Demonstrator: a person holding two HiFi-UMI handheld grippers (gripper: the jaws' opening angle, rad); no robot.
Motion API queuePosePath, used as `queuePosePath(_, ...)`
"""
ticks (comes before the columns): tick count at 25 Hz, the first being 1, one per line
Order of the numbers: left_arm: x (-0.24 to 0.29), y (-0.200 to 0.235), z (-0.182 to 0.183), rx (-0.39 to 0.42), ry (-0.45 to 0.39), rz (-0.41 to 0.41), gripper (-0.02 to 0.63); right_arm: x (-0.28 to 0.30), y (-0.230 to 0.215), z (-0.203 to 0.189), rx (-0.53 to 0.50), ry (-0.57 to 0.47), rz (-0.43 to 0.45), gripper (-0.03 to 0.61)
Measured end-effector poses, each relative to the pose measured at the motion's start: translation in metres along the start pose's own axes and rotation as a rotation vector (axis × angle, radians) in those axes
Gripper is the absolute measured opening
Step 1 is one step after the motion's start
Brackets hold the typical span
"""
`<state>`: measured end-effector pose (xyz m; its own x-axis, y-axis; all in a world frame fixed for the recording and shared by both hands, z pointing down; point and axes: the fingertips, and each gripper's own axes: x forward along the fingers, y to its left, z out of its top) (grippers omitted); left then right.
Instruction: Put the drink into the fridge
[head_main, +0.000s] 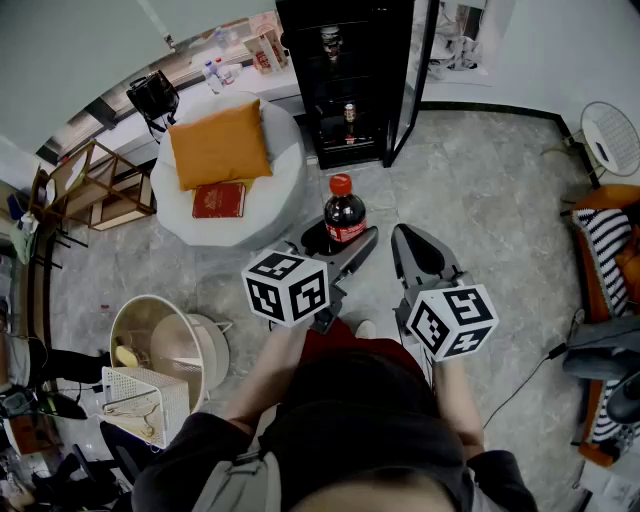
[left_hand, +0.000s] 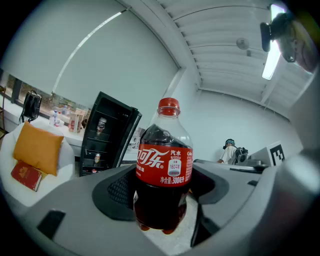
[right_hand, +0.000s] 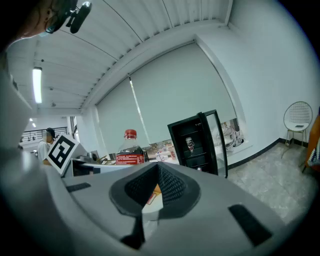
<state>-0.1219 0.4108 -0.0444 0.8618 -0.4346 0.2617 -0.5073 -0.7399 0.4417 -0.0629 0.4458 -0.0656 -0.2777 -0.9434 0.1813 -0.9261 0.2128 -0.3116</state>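
A cola bottle (head_main: 344, 212) of dark drink is clamped upright in the left gripper (head_main: 338, 240); the right gripper (head_main: 415, 248), at 3 o'clock, is closed. A can (head_main: 350, 118) is seen in the open fridge (head_main: 345, 150) at 12 o'clock

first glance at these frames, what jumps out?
The red-capped cola bottle, clamped upright in the left gripper, sits dead centre of the head view. Straight ahead stands the black fridge with its glass door swung open; the right gripper is beside the bottle, jaws shut on nothing. The orange cushion on the white pouf, upper left, is the other bright spot.
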Motion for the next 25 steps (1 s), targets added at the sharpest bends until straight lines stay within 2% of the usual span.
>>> queuePosePath(10, 0.000, 0.002, 0.004, 0.015, -0.009, 0.012, 0.319, 0.000, 0.001, -0.001, -0.007, -0.010, 0.015, 0.018)
queuePosePath(14, 0.002, 0.004, -0.006, 0.004, 0.008, 0.018, 0.319, -0.004, -0.012, -0.013, 0.018, 0.027, -0.009, 0.018)
queuePosePath(25, 0.015, 0.008, -0.028, -0.086, 0.054, 0.005, 0.319, -0.011, -0.052, -0.027, 0.111, 0.082, -0.083, 0.018)
